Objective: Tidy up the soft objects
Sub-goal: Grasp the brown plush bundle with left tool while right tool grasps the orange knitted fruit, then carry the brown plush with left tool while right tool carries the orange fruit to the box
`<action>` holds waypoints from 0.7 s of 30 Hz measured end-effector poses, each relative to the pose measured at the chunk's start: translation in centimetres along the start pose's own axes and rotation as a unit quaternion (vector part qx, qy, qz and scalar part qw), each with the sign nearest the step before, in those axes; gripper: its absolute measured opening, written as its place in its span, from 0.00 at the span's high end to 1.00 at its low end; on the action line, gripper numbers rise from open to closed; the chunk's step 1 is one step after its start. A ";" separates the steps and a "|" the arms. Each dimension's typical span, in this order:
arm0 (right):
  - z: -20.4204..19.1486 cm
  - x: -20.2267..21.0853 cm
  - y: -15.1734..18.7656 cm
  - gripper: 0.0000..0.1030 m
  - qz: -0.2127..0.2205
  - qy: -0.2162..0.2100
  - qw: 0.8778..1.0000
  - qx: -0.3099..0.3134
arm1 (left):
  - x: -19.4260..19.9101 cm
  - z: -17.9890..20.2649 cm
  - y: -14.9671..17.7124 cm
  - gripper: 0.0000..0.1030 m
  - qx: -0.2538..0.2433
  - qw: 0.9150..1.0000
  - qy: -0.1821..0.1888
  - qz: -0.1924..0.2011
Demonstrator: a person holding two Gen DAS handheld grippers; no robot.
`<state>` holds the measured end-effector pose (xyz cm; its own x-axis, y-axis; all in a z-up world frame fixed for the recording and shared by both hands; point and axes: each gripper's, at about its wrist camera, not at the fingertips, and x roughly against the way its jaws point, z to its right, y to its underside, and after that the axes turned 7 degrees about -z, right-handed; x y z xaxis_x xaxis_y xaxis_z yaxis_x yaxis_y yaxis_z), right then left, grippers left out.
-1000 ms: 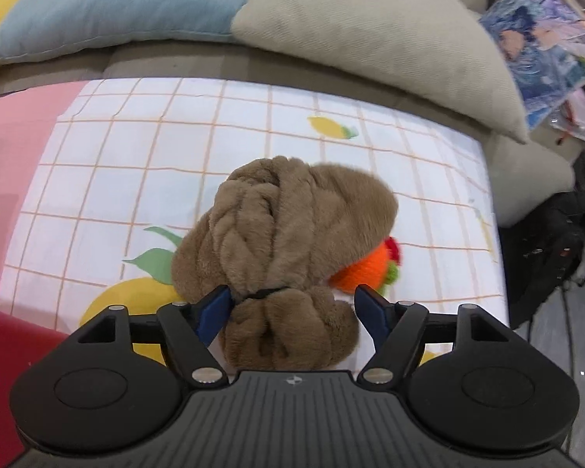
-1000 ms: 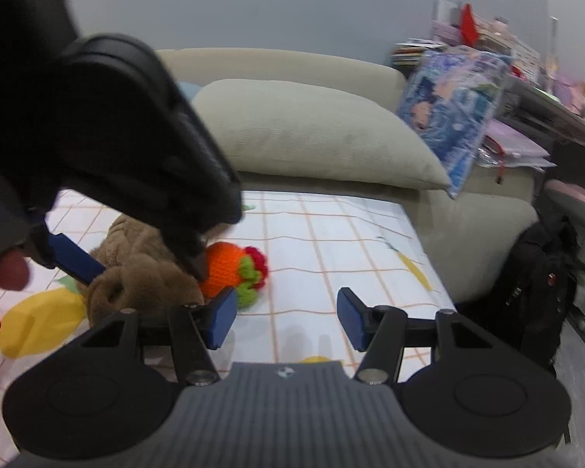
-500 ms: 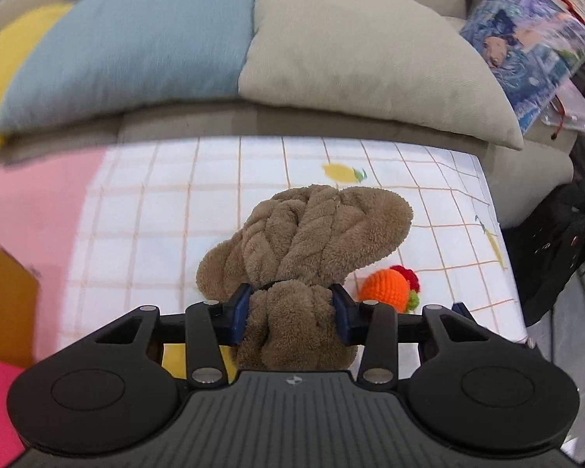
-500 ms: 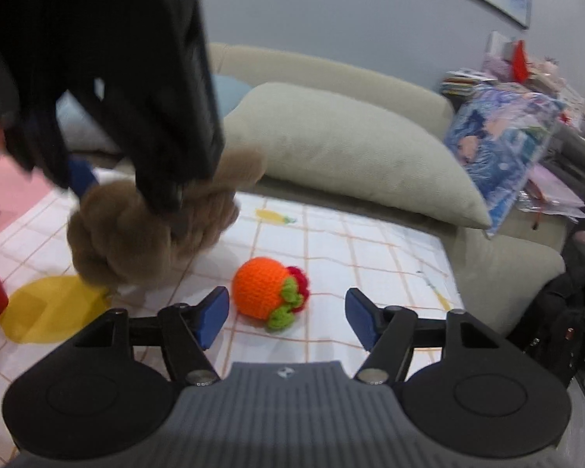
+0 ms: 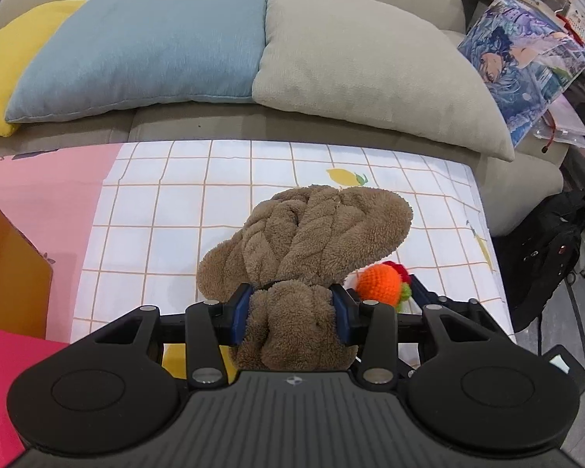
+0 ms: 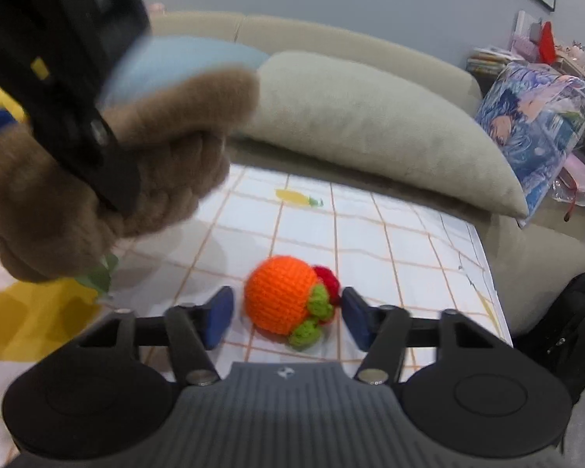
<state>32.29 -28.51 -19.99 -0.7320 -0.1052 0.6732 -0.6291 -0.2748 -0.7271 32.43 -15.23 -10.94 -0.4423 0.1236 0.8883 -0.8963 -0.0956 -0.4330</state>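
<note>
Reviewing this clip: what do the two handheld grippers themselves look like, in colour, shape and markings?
The left gripper and the right gripper match: matte black plastic, a ribbed grey centre plate with a small round emblem, two round black housings, silver pivot screws, and jaws faced with blue pads. No cables or sleeves show.

Left gripper: blue pads pressed into the narrow waist of the brown plush toy, which hangs clear of the checked cloth; it points steeply down
Right gripper: low over that cloth, jaws closing, pads either side of the orange crochet ball and not yet pressing it
Relative pose: left gripper above and left of the ball, seen from the right wrist
</note>
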 end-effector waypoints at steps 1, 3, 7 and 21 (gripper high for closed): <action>0.0 0.0 0.0 0.49 -0.002 -0.003 1.000 -0.002 | 0.2 -0.1 0.1 0.53 0.000 1.000 0.001 0.002; 0.0 0.0 0.1 0.50 -0.002 -0.001 1.000 0.001 | 0.5 -0.2 0.2 0.53 -0.003 1.000 0.001 0.004; 0.2 0.4 0.1 0.51 0.000 0.002 1.000 -0.001 | 1.1 -0.4 0.6 0.53 -0.003 1.000 0.004 0.004; 0.1 8.9 0.2 0.51 -0.027 0.030 0.997 -0.060 | 7.9 -0.3 3.7 0.53 -0.027 0.997 0.075 0.015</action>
<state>25.69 -29.61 -14.10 -0.7080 -0.0358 0.7053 -0.6925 -0.1609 -0.7033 25.62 -14.33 -5.61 -0.4651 0.2683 0.8436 -0.8812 -0.0492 -0.4702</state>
